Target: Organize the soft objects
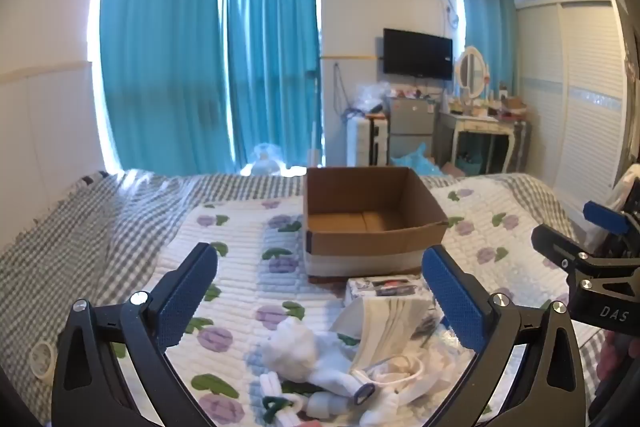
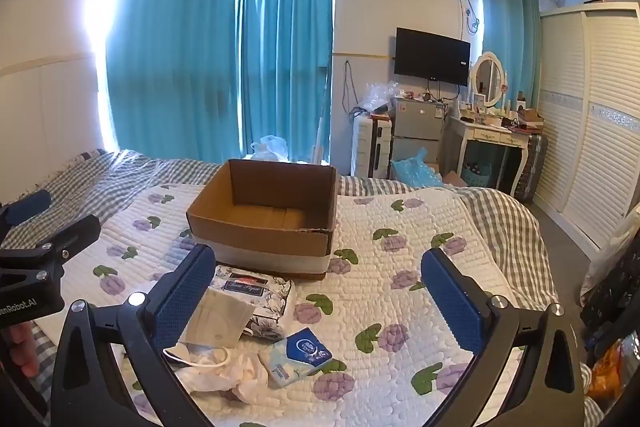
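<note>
An open, empty cardboard box (image 1: pixel 372 223) (image 2: pixel 264 215) stands on the bed. In front of it lie a patterned tissue pack (image 1: pixel 384 287) (image 2: pixel 256 291), a stack of white face masks (image 1: pixel 392 319) (image 2: pixel 218 319), a white plush toy (image 1: pixel 304 351), crumpled white plastic (image 2: pixel 224 371) and a small blue tissue packet (image 2: pixel 300 351). My left gripper (image 1: pixel 320 307) is open and empty above the plush and masks. My right gripper (image 2: pixel 318 303) is open and empty above the quilt, right of the pile.
The bed has a white quilt with purple flowers (image 2: pixel 400 247) over a grey checked sheet (image 1: pixel 80 227). A roll of tape (image 1: pixel 40 359) lies at the left. Beyond the bed are teal curtains (image 1: pixel 180 67), a fridge (image 2: pixel 416 131), a dressing table (image 2: pixel 492 139) and a wardrobe (image 2: pixel 592 127).
</note>
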A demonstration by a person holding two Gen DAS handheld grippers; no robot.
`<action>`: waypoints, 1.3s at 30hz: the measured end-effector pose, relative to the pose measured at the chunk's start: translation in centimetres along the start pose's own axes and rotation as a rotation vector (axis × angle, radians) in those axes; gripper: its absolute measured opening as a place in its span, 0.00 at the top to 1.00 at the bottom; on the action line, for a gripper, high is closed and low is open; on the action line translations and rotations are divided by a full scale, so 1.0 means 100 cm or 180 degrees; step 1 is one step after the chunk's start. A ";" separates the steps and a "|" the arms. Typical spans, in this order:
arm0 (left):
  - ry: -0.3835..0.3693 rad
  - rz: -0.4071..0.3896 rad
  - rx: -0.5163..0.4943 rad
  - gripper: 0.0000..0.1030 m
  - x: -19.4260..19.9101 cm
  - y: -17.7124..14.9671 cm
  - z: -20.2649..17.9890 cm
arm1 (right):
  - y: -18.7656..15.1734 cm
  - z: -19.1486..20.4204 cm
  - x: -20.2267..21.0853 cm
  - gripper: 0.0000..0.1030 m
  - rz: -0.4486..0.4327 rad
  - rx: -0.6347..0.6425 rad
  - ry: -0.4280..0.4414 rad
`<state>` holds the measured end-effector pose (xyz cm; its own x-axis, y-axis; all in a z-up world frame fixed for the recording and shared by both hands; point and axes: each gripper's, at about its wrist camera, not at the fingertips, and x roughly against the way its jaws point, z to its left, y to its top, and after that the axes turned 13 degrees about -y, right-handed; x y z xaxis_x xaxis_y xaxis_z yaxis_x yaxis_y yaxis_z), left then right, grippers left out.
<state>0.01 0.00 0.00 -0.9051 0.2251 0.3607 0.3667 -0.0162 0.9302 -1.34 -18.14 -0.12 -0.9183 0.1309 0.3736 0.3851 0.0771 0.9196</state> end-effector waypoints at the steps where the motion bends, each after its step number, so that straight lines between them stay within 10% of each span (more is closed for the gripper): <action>1: -0.0001 0.0000 0.0004 0.00 0.000 0.000 0.000 | 0.000 0.000 0.000 0.00 0.0013 -0.0010 0.0003; 39: 0.0016 0.0026 0.0005 0.00 0.003 -0.003 0.001 | -0.005 -0.001 -0.006 0.00 0.0014 0.0000 0.0004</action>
<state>-0.30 0.16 -0.17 -0.9031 0.2202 0.3686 0.3744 -0.0165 0.9271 -0.96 -18.37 -0.77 -0.9168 0.1300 0.3777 0.3890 0.0765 0.9180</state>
